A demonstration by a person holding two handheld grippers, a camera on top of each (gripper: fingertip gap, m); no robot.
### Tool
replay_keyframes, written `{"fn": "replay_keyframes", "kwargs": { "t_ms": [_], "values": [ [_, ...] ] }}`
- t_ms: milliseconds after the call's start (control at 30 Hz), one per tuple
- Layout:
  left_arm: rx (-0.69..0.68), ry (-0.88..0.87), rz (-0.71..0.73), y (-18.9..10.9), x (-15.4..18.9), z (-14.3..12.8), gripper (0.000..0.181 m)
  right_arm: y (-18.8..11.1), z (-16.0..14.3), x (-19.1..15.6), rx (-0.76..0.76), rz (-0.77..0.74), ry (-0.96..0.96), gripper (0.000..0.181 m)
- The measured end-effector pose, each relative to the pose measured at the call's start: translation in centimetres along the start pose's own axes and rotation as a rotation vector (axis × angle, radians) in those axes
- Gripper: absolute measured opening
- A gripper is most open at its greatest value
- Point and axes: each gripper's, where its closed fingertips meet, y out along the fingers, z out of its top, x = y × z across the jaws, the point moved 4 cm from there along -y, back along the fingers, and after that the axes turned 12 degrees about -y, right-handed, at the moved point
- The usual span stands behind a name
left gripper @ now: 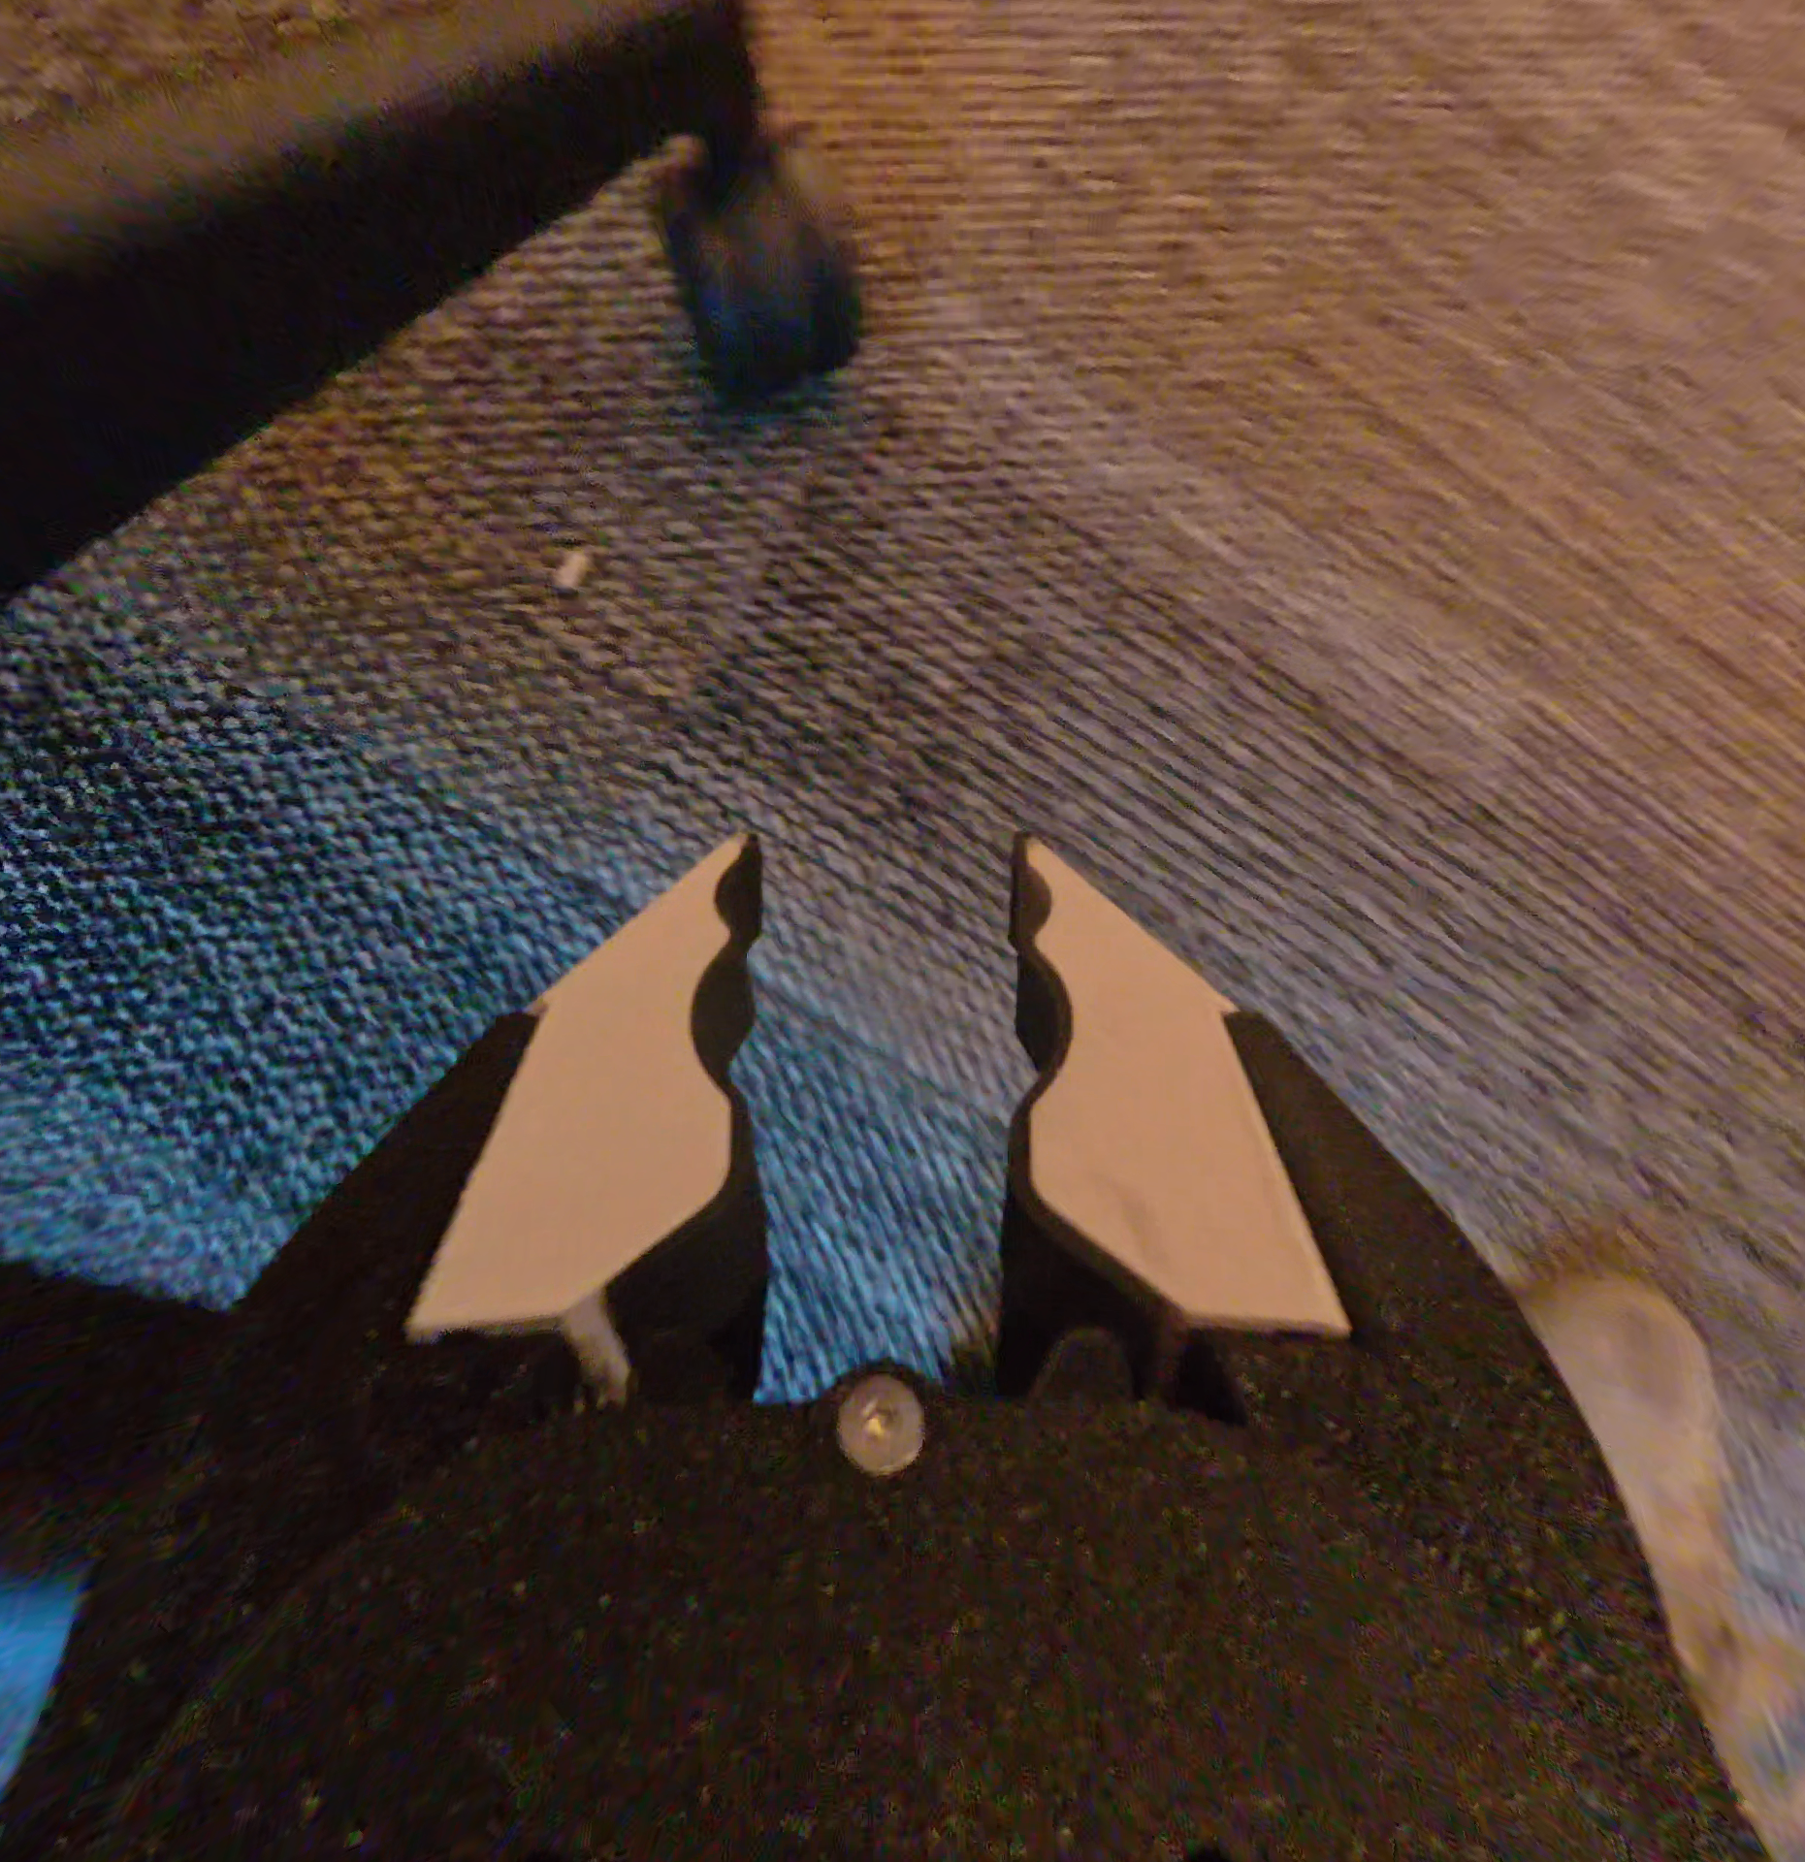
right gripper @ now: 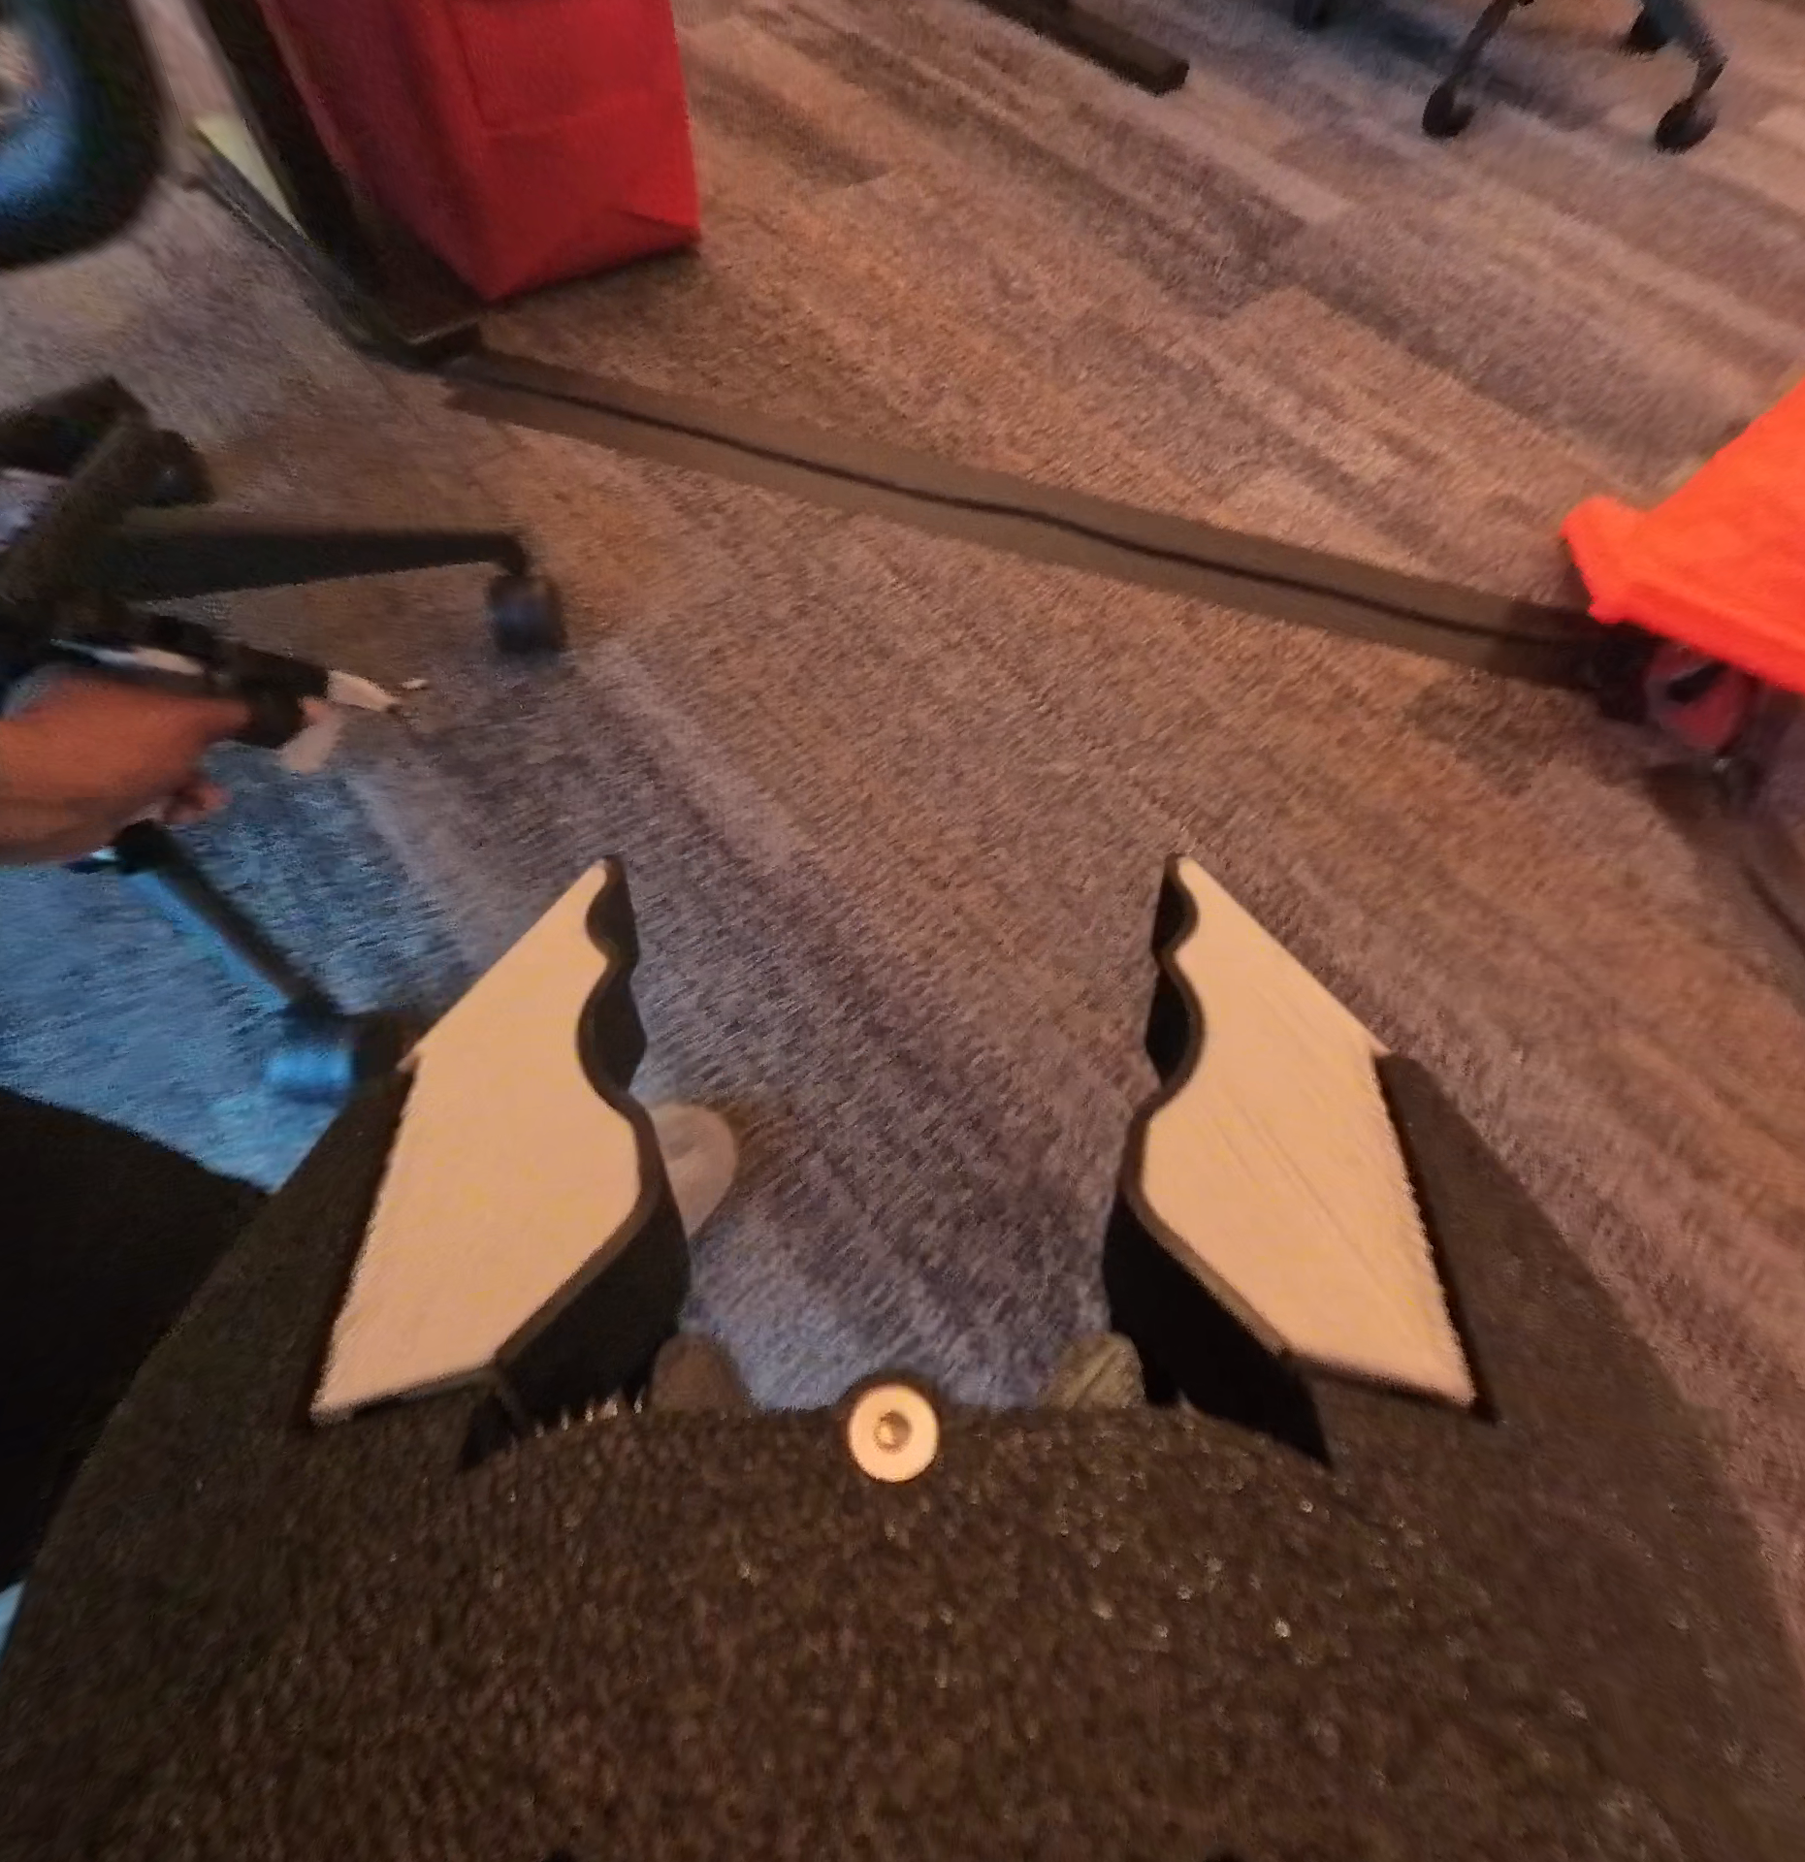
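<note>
A: Left wrist view first. What is in front of the left tongs?

B: Only grey carpet, close below. The tongs stand a little apart, a narrow gap, with nothing between them. Straight ahead and far from the tips sits a dark chair caster, with the chair leg running from it to the far left. A small pale scrap lies on the carpet between, left of the centre line. A pale blurred shape shows at the near right; I cannot tell what it is.

A: And the right wrist view?

B: The right tongs are spread wide and hold nothing, over the same carpet. A dark floor cable cover crosses far ahead, its long axis running from far left to right. A red box stands far left; an orange cone sits at the right end of the strip. On the left a hand holds the other tongs, beside an office chair's base.

A: Which tongs are nearer that caster?

B: The left ones; the right tongs are well apart from it.
</note>
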Motion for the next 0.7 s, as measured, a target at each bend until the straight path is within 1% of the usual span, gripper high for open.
{"fn": "replay_keyframes", "kwargs": {
  "t_ms": [67,133,200,267,333,400,467,567,700],
  "values": [
    [0.025,-0.065,0.056,4.0,-2.8,1.4,0.044,4.3,-1.1,2.5,0.014,0.016,0.011,0.102],
    [0.075,-0.096,0.061,7.5,-4.2,2.9,0.038,7.9,-1.7,4.2,0.038,0.041,0.004,0.101],
    [0.077,-0.053,0.119,10.6,-5.6,3.8,0.037,10.7,-2.2,5.6,0.045,0.060,-0.056,0.101],
    [0.085,-0.037,0.173,12.5,-7.3,4.4,0.037,12.8,-2.8,6.8,0.057,0.064,-0.059,0.100],
    [0.088,-0.043,0.221,13.8,-8.9,4.5,0.037,14.8,-3.5,7.4,0.054,0.073,-0.064,0.100],
    [0.087,-0.029,0.234,14.7,-9.6,4.4,0.036,16.2,-3.8,7.8,0.055,0.083,-0.077,0.100],
    [0.094,-0.003,0.223,15.3,-9.6,4.5,0.032,17.1,-3.7,8.0,0.065,0.090,-0.060,0.098],
    [0.123,0.024,0.182,15.5,-9.2,4.4,0.019,18.1,-3.3,7.8,0.067,0.103,-0.078,0.097],
    [0.153,0.061,0.157,15.6,-8.6,3.9,0.007,18.7,-3.2,7.1,0.060,0.140,-0.102,0.096]
  ]
}}
